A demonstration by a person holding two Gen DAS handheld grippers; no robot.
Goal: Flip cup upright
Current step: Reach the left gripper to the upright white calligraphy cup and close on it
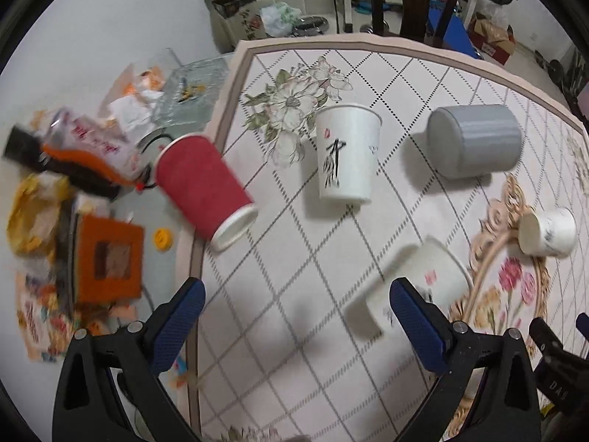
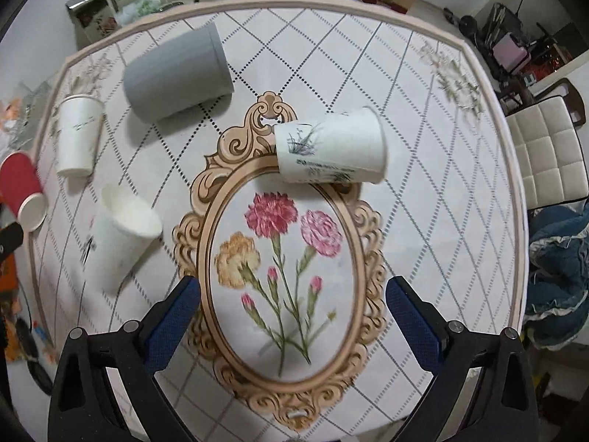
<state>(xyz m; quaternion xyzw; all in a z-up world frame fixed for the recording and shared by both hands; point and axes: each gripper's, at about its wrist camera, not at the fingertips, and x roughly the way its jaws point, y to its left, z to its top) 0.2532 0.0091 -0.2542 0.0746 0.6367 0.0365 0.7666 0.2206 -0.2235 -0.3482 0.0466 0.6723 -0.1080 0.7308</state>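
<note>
Several cups are on the flowered tablecloth (image 2: 423,221). A red paper cup (image 1: 204,189) lies tilted at the table's left edge, also in the right wrist view (image 2: 20,188). A white cup with black lettering (image 1: 346,153) (image 2: 79,134) stands upright. A grey cup (image 1: 475,140) (image 2: 178,73) lies on its side. A small white cup with a grey sketch (image 1: 548,232) (image 2: 331,147) lies on its side. Another white cup (image 1: 416,287) (image 2: 123,235) stands beside my left gripper's right finger. My left gripper (image 1: 294,298) is open and empty. My right gripper (image 2: 292,294) is open and empty above the flower medallion.
Left of the table, a cluttered lower surface holds an orange box (image 1: 108,258), packets and a glass tray (image 1: 191,88). A dark chair (image 1: 412,0) stands at the far edge. A white padded chair (image 2: 545,151) and blue cloth (image 2: 559,280) are on the right.
</note>
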